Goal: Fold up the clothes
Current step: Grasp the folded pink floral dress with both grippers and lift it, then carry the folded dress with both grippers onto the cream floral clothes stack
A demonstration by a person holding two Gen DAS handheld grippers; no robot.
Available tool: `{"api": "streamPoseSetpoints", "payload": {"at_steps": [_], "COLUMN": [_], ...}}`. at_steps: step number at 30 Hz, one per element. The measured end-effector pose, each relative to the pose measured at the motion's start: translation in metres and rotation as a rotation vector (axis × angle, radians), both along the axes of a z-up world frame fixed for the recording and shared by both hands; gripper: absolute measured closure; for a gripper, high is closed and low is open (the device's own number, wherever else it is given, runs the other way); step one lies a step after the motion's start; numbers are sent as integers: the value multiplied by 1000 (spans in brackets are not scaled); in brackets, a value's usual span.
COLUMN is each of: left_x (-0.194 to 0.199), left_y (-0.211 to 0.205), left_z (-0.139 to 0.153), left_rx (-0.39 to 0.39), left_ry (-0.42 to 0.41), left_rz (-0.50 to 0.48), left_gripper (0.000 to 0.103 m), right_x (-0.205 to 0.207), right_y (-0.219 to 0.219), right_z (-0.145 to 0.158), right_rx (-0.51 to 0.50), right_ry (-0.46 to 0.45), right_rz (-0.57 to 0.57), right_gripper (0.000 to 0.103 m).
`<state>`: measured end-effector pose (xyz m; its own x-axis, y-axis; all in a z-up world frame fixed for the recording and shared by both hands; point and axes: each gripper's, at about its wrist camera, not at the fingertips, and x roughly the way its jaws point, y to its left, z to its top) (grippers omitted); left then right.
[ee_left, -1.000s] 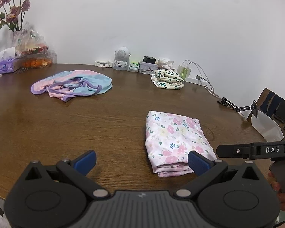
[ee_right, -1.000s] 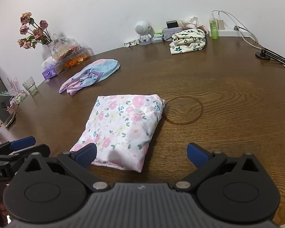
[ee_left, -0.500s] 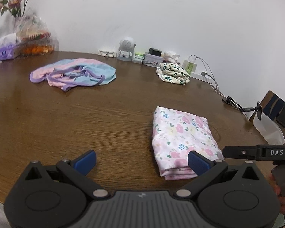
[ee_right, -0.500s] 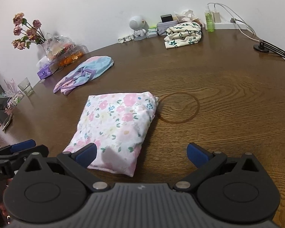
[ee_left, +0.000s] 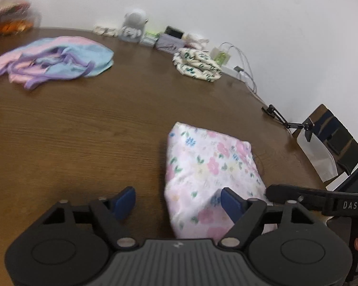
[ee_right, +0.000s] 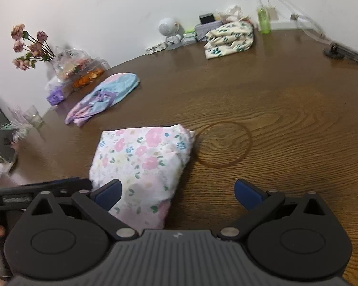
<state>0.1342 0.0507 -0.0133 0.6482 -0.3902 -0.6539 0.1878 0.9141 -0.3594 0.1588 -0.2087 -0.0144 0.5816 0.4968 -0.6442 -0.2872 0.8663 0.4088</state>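
Bare brown table (ee_right: pixel 286 109) is seen from 12 to 3 o'clock of the folded floral garment (ee_right: pixel 143 162), broken only by a ring stain (ee_right: pixel 224 145) just beside its far right corner; the table's curved edge is seen at far right in the left wrist view. The garment's long axis runs from the grippers toward 1 o'clock. At 10 o'clock, well apart, a pastel garment (ee_right: pixel 102 97) is heaped. The left gripper (ee_left: pixel 176 202) is closing, its near left corner between the jaws, unpressed. The right gripper (ee_right: pixel 177 194) is closing over the near right corner likewise.
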Motion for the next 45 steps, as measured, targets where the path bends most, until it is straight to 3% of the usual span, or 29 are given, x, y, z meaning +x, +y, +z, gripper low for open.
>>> {"api": "streamPoseSetpoints", "payload": {"at_steps": [2,4,7,8,10,22,26,35,40,45], "left_x": [7,14,25,28,32,45,63,114,166,229], "left_y": [-5,-9,-13,-15,-16,-11,-10,7,12,-5], "left_z": [0,0,-1,-1,-2,-9,-4,14,43,67], "left_rx": [15,30,31,24,12,-106,-149,-279,-287,-246], "left_ry": [-7,-8,2,8,16,31,32,-17,-116,-236], "left_rz": [-13,-33,-73,-87,-105,-62,-57,7,64,102], "left_gripper": [27,31,50,56,59,69,81,83,85,85], "right_x": [5,8,14,17,21,46,63,125,188,266], "right_y": [4,8,11,12,13,-5,-3,7,18,22], "right_z": [-6,-8,-9,-10,-11,-26,-19,14,42,73], "right_rx": [27,39,57,67,87,251,248,222,248,296], "right_ry": [22,17,18,21,28,109,112,59,3,-63], "right_rz": [25,43,66,72,85,66,81,132,173,183], "right_gripper": [16,19,26,33,48,72,84,86,86,86]}}
